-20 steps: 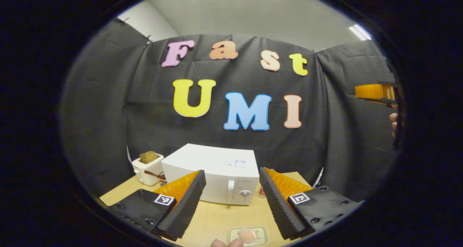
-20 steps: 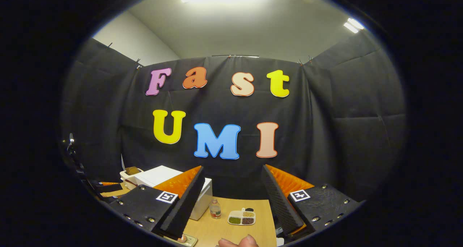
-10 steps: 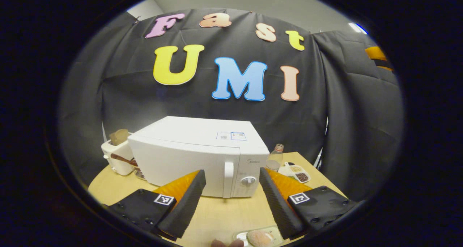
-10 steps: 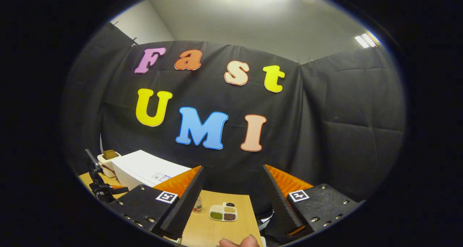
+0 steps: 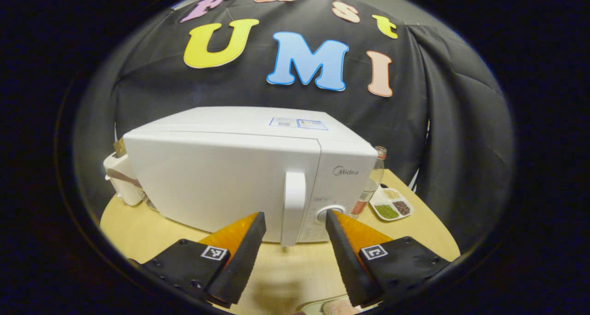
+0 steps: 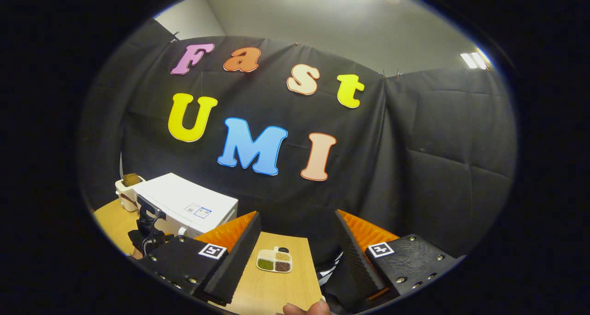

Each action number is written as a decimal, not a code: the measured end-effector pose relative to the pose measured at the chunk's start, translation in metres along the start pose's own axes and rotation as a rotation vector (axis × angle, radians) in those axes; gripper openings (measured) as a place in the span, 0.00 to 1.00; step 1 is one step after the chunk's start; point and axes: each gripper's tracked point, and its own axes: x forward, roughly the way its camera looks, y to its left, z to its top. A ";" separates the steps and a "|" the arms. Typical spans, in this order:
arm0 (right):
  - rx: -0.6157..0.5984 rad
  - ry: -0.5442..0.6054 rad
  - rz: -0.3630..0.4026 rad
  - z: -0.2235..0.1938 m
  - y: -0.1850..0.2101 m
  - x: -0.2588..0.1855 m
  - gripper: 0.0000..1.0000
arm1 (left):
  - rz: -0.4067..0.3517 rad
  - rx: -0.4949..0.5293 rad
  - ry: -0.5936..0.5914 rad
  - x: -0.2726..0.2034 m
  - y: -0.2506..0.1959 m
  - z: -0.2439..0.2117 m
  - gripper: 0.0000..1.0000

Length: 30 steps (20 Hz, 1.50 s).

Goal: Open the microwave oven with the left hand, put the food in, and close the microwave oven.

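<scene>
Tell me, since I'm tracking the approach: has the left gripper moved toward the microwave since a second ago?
Yes. The left gripper has closed in on the microwave; its handle now sits between the open jaws.

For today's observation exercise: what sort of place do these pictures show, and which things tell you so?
Probably a staged recording booth set up as a small kitchen corner. A white microwave and a toaster stand on a wooden table, with a divided dish of grains nearby, all backed by black cloth walls.

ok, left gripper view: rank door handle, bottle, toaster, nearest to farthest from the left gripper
1. Door handle: straight ahead, between the open left gripper's fingers, not yet gripped.
2. Bottle: right, just past the microwave's corner.
3. Toaster: far left, behind the microwave.
</scene>
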 end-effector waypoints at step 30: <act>0.093 -0.033 0.050 -0.004 -0.009 -0.077 0.95 | -0.028 0.102 0.082 0.039 0.003 -0.024 0.17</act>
